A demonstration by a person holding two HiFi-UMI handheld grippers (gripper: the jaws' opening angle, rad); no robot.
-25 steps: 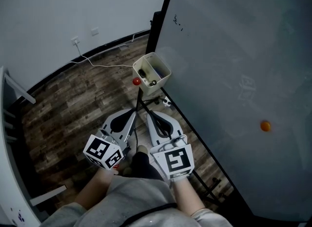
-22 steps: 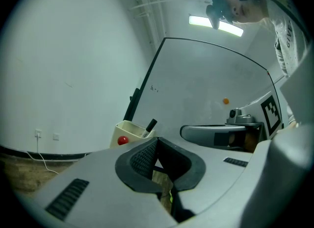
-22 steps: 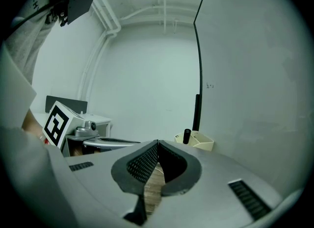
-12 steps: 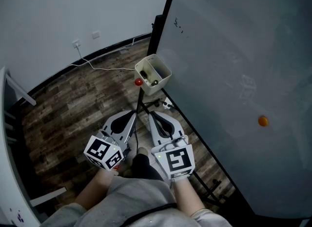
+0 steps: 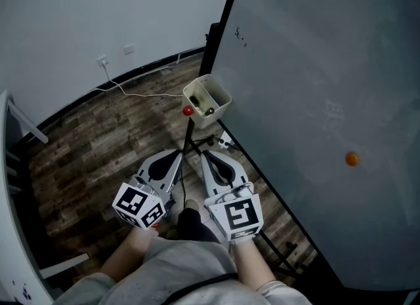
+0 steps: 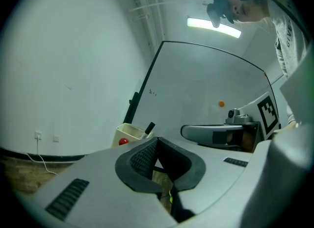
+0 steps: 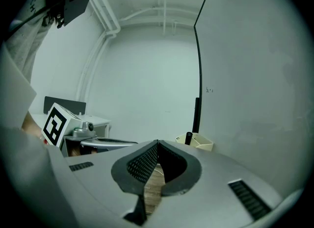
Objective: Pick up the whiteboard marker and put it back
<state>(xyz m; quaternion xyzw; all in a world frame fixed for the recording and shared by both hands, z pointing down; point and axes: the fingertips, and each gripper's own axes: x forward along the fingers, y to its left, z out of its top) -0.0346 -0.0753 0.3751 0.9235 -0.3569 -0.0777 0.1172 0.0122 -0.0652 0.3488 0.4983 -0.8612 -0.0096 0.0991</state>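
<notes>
A cream holder box [image 5: 220,98] hangs at the whiteboard's [image 5: 315,87] lower left edge, with a red round piece [image 5: 188,110] on its side. A black-capped marker [image 6: 149,127] stands in the box [image 6: 128,134]; the right gripper view also shows this marker [image 7: 188,138] in the box [image 7: 201,143]. My left gripper [image 5: 178,155] and right gripper [image 5: 205,156] sit side by side close to my body, well short of the box. In each gripper view, the left gripper [image 6: 157,141] and the right gripper [image 7: 158,143] have jaws pressed together with nothing between them.
An orange magnet [image 5: 352,159] sticks to the whiteboard at the right. A white cable [image 5: 131,87] runs from a wall socket across the wooden floor [image 5: 98,140]. The board's black stand legs [image 5: 197,141] spread under the box. A white frame [image 5: 13,166] stands at the left.
The view has shifted slightly, so the box and the orange magnet sit a little higher in the frame. Both grippers stay shut and in place.
</notes>
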